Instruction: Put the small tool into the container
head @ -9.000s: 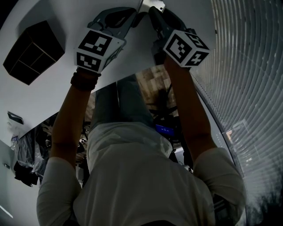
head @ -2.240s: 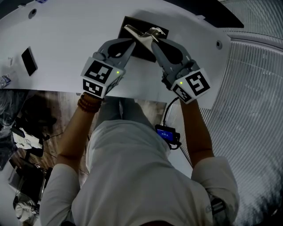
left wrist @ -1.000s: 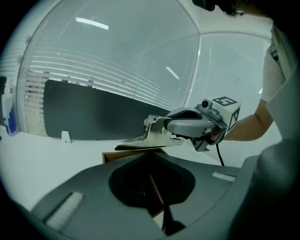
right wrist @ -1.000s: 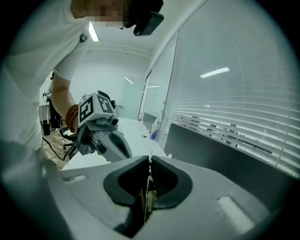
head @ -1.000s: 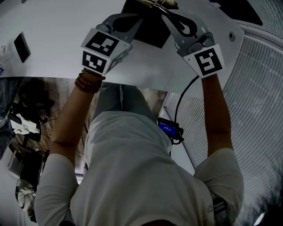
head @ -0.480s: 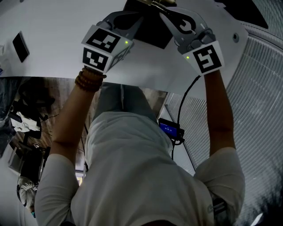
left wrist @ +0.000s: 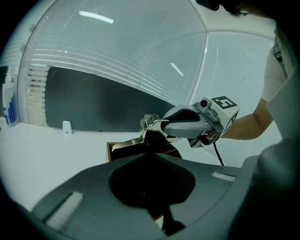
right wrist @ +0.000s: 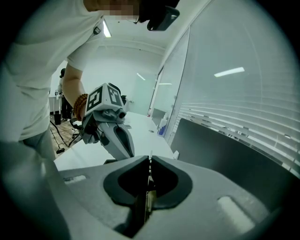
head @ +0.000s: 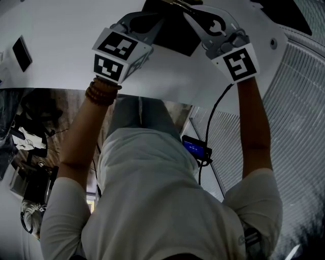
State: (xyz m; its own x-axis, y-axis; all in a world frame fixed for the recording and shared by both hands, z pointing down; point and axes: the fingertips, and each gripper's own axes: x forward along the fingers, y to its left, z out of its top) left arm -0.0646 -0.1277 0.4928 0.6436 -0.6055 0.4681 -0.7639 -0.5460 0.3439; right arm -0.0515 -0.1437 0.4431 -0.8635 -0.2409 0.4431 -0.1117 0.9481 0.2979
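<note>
The small tool (left wrist: pixel 132 140), a bent shiny metal piece, hangs over the dark open container (head: pixel 177 36) on the white table (head: pixel 66 45). My right gripper (left wrist: pixel 149 123) is shut on its upper end; in the right gripper view the tool (right wrist: pixel 149 180) shows edge-on between the jaws. In the head view only a sliver of the tool (head: pixel 181 3) shows at the top edge. My left gripper (right wrist: pixel 127 152) points in from the other side, jaws together, tips just beside the tool. I cannot tell whether it touches the tool.
A small dark flat object (head: pixel 21 53) lies on the table at the left. A dark panel (left wrist: pixel 93 103) stands behind the container, with slatted blinds above. A black cable and a blue device (head: pixel 195 147) hang below the table's near edge.
Both grippers have edged slightly farther away over the container, still close together with the tool between them. The jaws stand as before.
</note>
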